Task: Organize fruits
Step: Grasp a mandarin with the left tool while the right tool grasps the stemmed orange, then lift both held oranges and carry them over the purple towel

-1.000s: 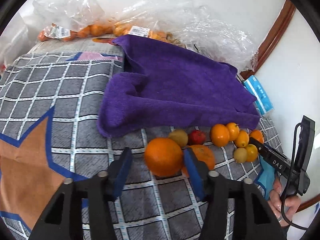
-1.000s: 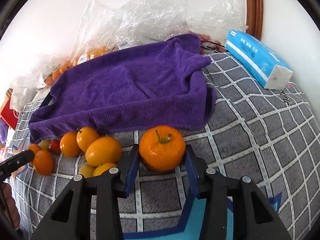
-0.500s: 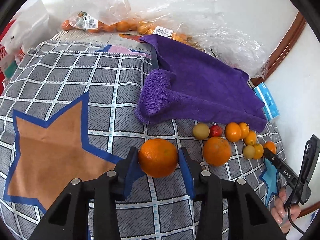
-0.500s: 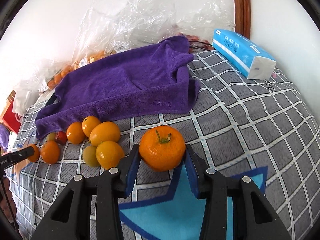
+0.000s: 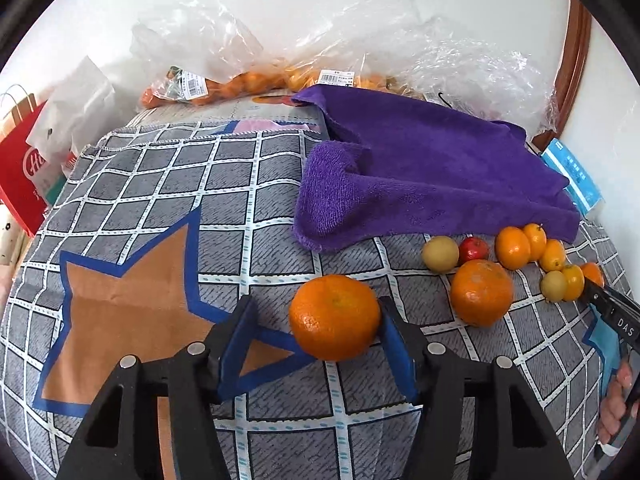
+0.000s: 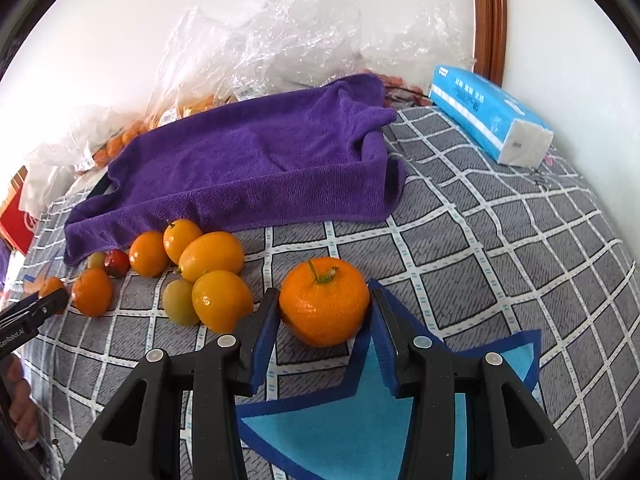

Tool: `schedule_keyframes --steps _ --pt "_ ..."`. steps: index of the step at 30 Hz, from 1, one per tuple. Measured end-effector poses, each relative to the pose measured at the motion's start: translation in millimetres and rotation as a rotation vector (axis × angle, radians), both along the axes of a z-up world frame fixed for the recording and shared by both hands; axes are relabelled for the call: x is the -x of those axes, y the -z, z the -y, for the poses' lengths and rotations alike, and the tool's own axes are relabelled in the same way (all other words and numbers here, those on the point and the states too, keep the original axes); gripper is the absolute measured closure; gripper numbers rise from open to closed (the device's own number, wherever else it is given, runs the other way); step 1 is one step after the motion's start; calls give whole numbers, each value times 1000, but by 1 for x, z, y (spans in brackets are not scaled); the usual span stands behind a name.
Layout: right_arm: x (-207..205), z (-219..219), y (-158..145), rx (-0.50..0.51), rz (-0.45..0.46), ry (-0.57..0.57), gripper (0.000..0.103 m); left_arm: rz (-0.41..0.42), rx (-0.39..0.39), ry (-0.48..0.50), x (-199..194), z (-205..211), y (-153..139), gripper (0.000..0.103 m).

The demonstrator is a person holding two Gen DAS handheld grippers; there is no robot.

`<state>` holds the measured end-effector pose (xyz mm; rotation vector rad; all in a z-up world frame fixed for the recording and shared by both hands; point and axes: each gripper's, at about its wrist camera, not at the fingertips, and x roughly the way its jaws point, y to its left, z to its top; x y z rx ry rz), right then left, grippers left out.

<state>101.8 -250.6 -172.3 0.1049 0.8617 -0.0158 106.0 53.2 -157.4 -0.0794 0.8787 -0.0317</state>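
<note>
In the left wrist view my left gripper [image 5: 316, 336] is open; an orange [image 5: 334, 317] rests on the cloth against its right finger, with a gap to the left finger, by the tip of the orange star patch [image 5: 120, 300]. In the right wrist view my right gripper [image 6: 325, 332] stands around a stemmed orange [image 6: 324, 306] at the tip of the blue star patch [image 6: 360, 432]; the left pad touches it and a thin gap shows at the right pad. A cluster of small oranges, kumquats and a red fruit [image 6: 192, 268] lies left of it, below the purple towel [image 6: 256, 164].
Another large orange [image 5: 482, 293] lies right of my left gripper. Plastic bags of fruit [image 5: 248, 80] line the back wall. A blue tissue pack [image 6: 492, 120] sits at the right, a red paper bag [image 5: 20, 176] at the left edge. The grid cloth [image 6: 500, 232] covers the surface.
My left gripper opened and released its orange by the orange star patch. My right gripper carried its orange down to the blue star patch, and its jaws have loosened slightly.
</note>
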Motion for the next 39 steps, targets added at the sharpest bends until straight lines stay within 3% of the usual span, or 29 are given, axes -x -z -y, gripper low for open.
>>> schedule_keyframes --steps 10,11,12,13,16,20,27,39 --pt "1 6 3 -50 -11 -13 58 3 7 -8 0 -1 1 50" --pt "2 6 3 -52 -7 -15 58 8 29 -7 0 -2 1 61" --pt "3 6 2 -54 -2 -18 59 19 72 2 2 -5 0 64" --pt "4 6 1 -55 5 -23 59 27 141 5 3 -13 1 64" --pt "7 4 -1 -54 26 -41 59 44 239 -27 4 -26 2 64" --pt "12 -2 -5 -24 60 -52 59 62 234 -34 6 -25 2 64" --pt "19 4 -10 -65 107 -45 59 95 219 -3 9 -21 -2 64" --pt "23 5 -14 -62 134 -20 59 135 218 -2 16 -21 -8 64"
